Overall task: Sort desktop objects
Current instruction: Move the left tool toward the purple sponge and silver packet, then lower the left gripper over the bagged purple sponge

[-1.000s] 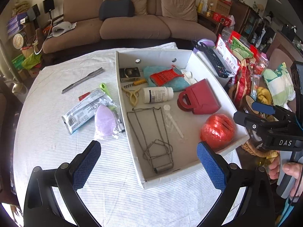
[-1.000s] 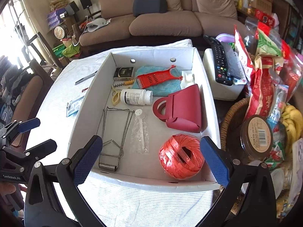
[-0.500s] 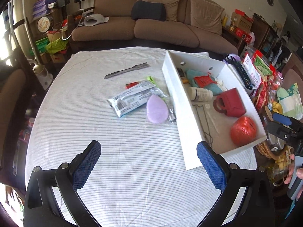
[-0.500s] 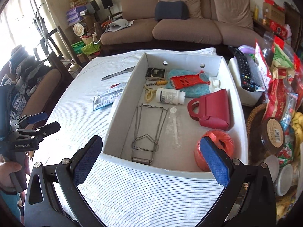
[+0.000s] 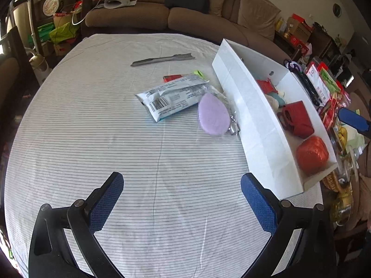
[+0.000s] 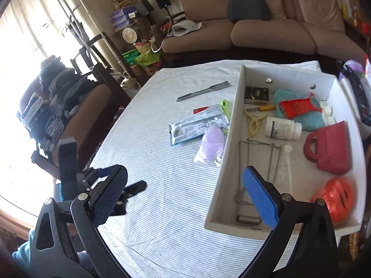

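On the striped cloth [image 5: 92,139] lie five loose things: one grey file [image 5: 162,59], one foil packet [image 5: 172,97], one lilac sponge [image 5: 213,114], one green clip [image 6: 224,104], one red scrap [image 5: 171,78]. Beside them, one white box [image 5: 250,115] holds about a dozen items. Both the left gripper [image 5: 182,199] and right gripper [image 6: 185,193] hover wide, empty. One brown sofa [image 5: 185,11] stands behind.

Brown sofa [image 5: 208,16] behind striped tablecloth [image 5: 92,139]

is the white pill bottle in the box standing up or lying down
Lying down: the white pill bottle rests on its side on the box floor, cap toward the teal cloth.
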Demonstrator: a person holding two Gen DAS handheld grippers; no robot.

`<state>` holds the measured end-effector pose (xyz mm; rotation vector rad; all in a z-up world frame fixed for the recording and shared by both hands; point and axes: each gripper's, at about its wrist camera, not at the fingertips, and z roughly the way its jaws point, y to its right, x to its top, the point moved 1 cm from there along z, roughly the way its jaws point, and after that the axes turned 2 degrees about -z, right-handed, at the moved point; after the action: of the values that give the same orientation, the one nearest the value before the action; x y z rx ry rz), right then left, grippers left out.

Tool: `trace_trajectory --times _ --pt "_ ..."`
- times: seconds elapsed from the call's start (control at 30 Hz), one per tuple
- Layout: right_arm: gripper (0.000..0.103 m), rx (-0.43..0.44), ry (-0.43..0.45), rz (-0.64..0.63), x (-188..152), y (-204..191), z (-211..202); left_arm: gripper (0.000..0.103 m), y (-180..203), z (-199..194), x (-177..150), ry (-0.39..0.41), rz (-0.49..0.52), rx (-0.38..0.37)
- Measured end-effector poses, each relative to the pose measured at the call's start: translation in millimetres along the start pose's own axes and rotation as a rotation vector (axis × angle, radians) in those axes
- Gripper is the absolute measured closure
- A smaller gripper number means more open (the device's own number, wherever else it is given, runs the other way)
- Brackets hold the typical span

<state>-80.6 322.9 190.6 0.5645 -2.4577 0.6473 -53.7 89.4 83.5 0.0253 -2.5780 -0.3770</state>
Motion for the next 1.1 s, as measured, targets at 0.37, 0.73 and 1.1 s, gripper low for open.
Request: trace_trajectory --times 0.37,0.73,1.1 --pt "0.009 0.038 -0.012 0.018 23 3 40 0.023 14 87 30 0.001 0.014 -0.100" --pt "0.022 0.074 -0.047 -0.006 49 12 79 0.030 21 131 41 -0.009 0.006 -0.126" --pt "0.062 -0.246 -0.414 -0.332 110 -7 195 0.096 -5 135 36 0.055 -0.153 -0.250"
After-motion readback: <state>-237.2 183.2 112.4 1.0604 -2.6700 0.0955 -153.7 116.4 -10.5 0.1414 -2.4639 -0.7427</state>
